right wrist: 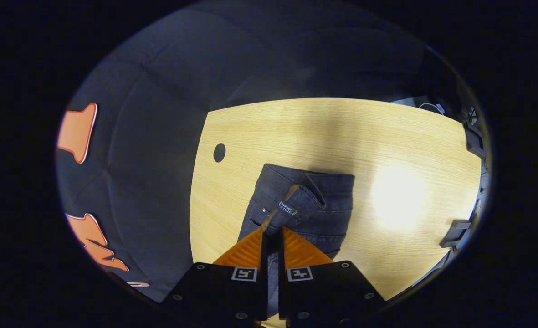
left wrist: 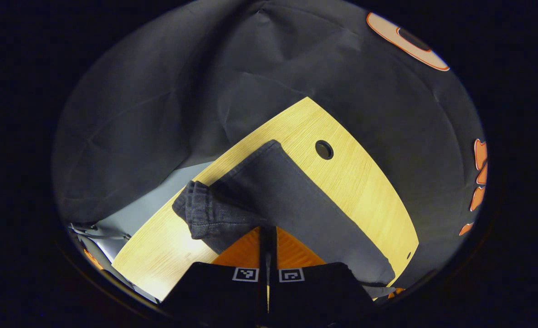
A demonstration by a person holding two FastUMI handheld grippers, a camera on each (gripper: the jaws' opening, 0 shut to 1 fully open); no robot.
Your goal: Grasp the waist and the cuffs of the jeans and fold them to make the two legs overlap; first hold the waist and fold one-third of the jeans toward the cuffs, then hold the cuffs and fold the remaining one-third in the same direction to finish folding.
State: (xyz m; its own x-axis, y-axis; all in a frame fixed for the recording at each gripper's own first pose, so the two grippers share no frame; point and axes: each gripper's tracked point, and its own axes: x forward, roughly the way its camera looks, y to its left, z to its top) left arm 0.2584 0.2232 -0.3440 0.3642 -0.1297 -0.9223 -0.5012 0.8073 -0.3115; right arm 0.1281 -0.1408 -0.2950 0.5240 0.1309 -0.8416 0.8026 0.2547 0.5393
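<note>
Jeans [right wrist: 305, 200] of dark, soft denim lie on grained wood table [right wrist: 341, 132], both claws [left wrist: 268, 232] [right wrist: 272, 232] pinched shut on cloth.

Recording booth: black cloth wall [left wrist: 159, 114] behind pale wooden table [right wrist: 341, 132] with cable hole [right wrist: 219, 152].

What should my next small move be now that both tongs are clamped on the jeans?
Probably carry both grips across together, laying one leg over the other. The left tongs pinch the dark jeans near the cuff end, and the right tongs pinch the lifted waistband, its labelled inside showing. The denim otherwise lies on the wooden table, so keep it low to avoid bunching.
</note>
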